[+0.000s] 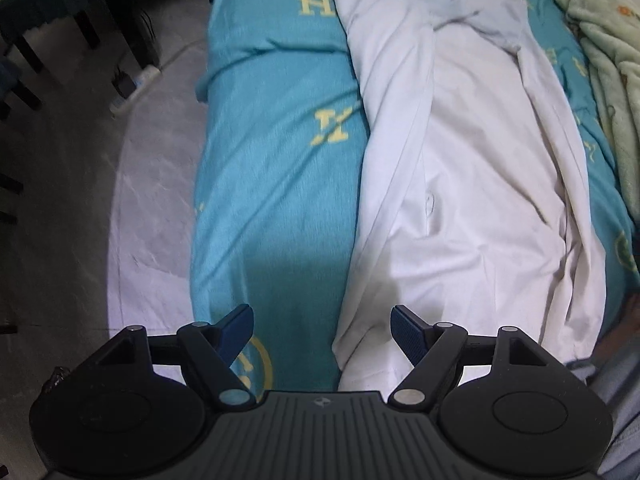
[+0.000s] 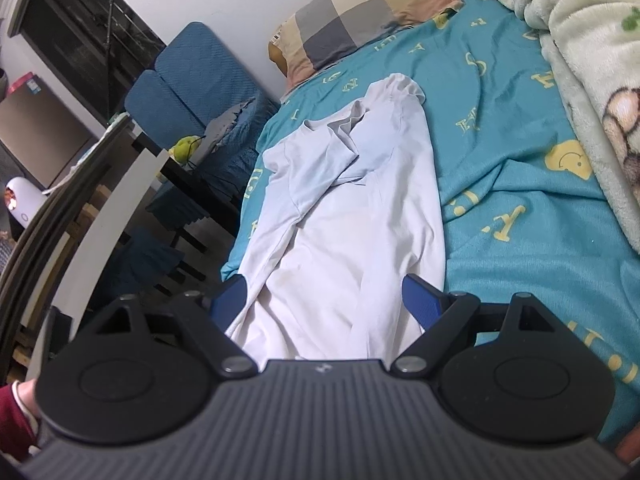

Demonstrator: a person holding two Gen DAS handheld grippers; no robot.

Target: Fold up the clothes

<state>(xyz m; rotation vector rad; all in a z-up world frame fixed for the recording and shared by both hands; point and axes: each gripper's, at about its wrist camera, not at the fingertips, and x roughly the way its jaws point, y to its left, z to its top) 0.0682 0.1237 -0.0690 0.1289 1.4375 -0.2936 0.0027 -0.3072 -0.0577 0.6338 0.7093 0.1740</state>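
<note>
Ahead of the gripper lie a teal sheet [image 2: 500, 128], checked pillow [image 2: 360, 12], green blanket [image 2: 592, 80] at right, blue chair [image 2: 192, 76] at left.

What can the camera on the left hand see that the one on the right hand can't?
Only the left view shows the floor beside the bed, with a power strip. Only the right view shows the checked pillow, the blue chair and a red sleeve. Both show the white shirt on the teal sheet and the green blanket.

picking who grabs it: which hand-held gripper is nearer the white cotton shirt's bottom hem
Right. The right hand-held gripper is open directly over the white cotton shirt at its hem; the left hand-held gripper is open, straddling its side edge, mostly over teal sheet.
</note>
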